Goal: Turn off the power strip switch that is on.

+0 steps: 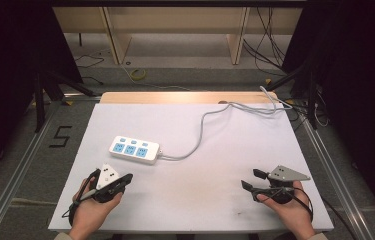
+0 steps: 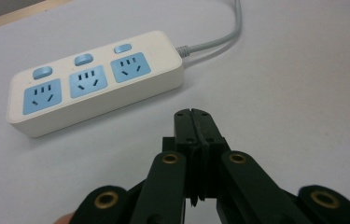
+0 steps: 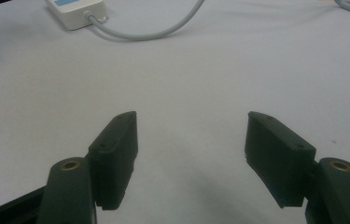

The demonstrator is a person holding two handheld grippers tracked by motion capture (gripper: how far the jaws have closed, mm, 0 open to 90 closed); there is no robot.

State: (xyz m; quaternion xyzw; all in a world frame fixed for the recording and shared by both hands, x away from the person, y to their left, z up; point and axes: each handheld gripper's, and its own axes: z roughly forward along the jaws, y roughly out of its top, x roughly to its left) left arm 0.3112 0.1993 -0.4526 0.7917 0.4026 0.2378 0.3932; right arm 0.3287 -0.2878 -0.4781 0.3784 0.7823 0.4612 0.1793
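High view: we held left tool [image 1: 125, 178] pressed together, empty, power strip [image 1: 135, 149] at its 1 o'clock; right tool [image 1: 251, 180] spread. Best approached squarely, pressing a switch.

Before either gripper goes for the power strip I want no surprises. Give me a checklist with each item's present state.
1. Power strip lies flat on the table, sockets up: ok.
2. All three sockets free of plugs, as the left gripper view shows: ok.
3. Left gripper empty, jaws shut together, pointing at the strip: ok, but it must open before any grasp.
4. Right gripper open, nothing between its jaws: ok.
5. Bare table between each gripper and the strip: ok.
6. Cord has slack, curving to the far edge: ok; whether it is plugged in beyond there: cannot tell.
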